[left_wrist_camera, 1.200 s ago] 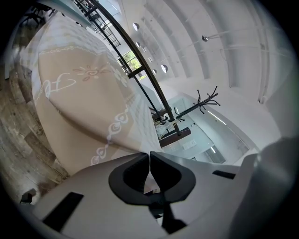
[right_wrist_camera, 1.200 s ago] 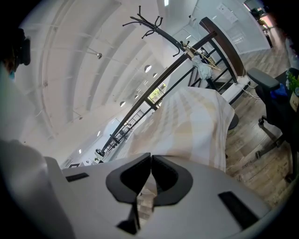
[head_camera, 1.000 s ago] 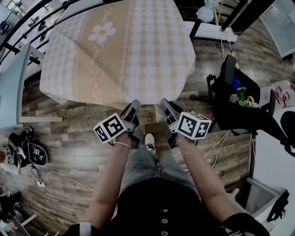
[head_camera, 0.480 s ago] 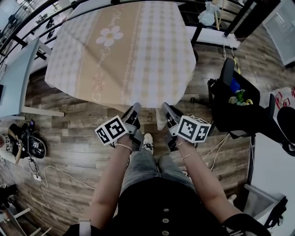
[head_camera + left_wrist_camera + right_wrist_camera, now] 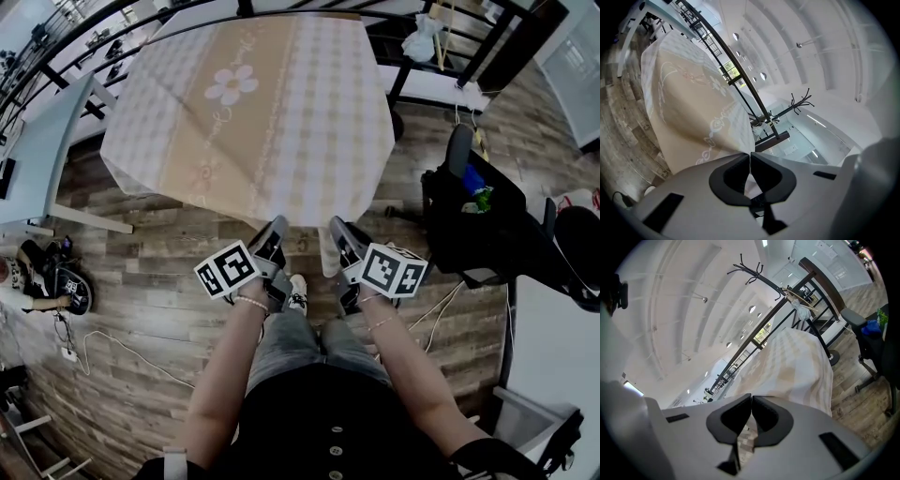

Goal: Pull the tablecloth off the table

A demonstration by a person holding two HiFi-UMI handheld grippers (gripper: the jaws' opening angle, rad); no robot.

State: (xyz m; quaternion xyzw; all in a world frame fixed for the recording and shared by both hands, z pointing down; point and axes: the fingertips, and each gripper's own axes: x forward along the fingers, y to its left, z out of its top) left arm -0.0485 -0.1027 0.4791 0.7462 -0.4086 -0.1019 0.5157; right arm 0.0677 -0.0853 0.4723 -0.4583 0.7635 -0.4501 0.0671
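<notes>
A beige and white checked tablecloth (image 5: 253, 112) with a flower print lies stretched over the table ahead of me. Its near edge is pulled toward me and held by both grippers. My left gripper (image 5: 279, 225) is shut on the cloth's near edge, left of the middle. My right gripper (image 5: 330, 225) is shut on the same edge just to its right. In the left gripper view the tablecloth (image 5: 693, 108) runs away from the closed left gripper (image 5: 750, 154). In the right gripper view the tablecloth (image 5: 797, 366) stretches away from the closed right gripper (image 5: 752, 398).
A black chair (image 5: 478, 216) with coloured items stands on the wood floor at the right. A light table (image 5: 37, 159) is at the left, black railings (image 5: 56, 66) behind. Cables (image 5: 84, 347) and a bag (image 5: 56, 286) lie on the floor at left.
Both grippers have drawn back toward me with the cloth's near edge. The table and cloth now sit farther away and higher in the head view.
</notes>
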